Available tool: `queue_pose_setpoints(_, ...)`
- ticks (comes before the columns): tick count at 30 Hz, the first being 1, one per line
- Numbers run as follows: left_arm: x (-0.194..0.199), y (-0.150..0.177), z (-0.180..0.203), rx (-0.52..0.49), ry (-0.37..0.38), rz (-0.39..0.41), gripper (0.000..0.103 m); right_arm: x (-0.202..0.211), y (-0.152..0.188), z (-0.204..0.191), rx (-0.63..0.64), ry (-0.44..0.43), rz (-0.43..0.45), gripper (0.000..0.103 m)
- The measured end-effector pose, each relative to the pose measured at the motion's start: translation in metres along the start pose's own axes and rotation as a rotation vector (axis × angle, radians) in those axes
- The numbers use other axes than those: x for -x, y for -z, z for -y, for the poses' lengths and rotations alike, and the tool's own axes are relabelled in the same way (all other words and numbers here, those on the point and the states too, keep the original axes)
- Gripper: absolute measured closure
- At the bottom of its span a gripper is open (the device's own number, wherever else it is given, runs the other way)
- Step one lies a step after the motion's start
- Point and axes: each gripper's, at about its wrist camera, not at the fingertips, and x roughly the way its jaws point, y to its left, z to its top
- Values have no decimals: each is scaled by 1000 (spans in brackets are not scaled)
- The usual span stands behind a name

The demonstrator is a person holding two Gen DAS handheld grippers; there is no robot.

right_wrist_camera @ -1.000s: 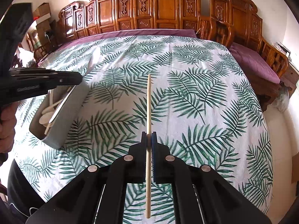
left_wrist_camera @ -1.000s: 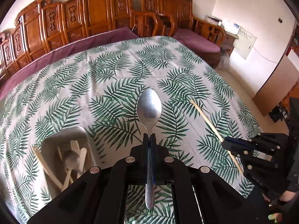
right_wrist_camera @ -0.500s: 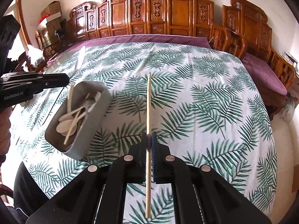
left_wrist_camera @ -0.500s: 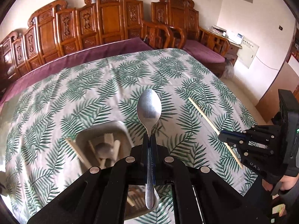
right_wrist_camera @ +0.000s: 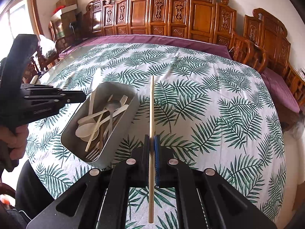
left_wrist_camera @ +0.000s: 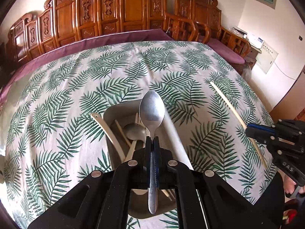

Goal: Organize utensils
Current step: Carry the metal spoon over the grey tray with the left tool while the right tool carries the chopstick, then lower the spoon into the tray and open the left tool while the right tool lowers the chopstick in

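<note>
My left gripper (left_wrist_camera: 152,139) is shut on a metal spoon (left_wrist_camera: 152,110), bowl pointing forward, held right above the grey utensil tray (left_wrist_camera: 176,133). The tray (right_wrist_camera: 122,126) holds several pale spoons, forks and chopsticks (right_wrist_camera: 99,118). My right gripper (right_wrist_camera: 152,139) is shut on a wooden chopstick (right_wrist_camera: 151,105), held above the tablecloth just right of the tray. The left gripper also shows in the right wrist view (right_wrist_camera: 76,97) at the tray's left side. The right gripper (left_wrist_camera: 251,130) with its chopstick (left_wrist_camera: 228,103) shows at the right of the left wrist view.
The table carries a leaf-print cloth (right_wrist_camera: 209,95) over a purple cloth (left_wrist_camera: 118,38). Carved wooden chairs (right_wrist_camera: 171,13) line the far side and the right. The table's near edge runs below both grippers.
The left gripper has moved with the spoon from right of the tray to directly above it. The right gripper has come closer to the tray with the chopstick.
</note>
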Motion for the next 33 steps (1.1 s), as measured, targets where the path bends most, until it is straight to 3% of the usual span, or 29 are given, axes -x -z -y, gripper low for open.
queue_pose_setpoints(17, -14, 9, -21, 37, -50, -18, 100, -8, -5, -25, 40, -18, -19, 97)
queue_pose_setpoints(21, -3, 15, -26, 45, -64, 5, 81, -14, -10, -33, 39, -36, -21, 97)
queue_pose_setpoints(30, 30, 25, -48, 100, -96, 84, 73, -38, -22, -59, 19, -87, -42, 97)
queue_pose_setpoints(32, 37, 27, -53, 114, -96, 99, 68, -45, -24, -66, 16, -90, -52, 97)
queue_pose_setpoints(33, 41, 27, -56, 119, -95, 108, 60, -48, -24, -70, 14, -84, -58, 97)
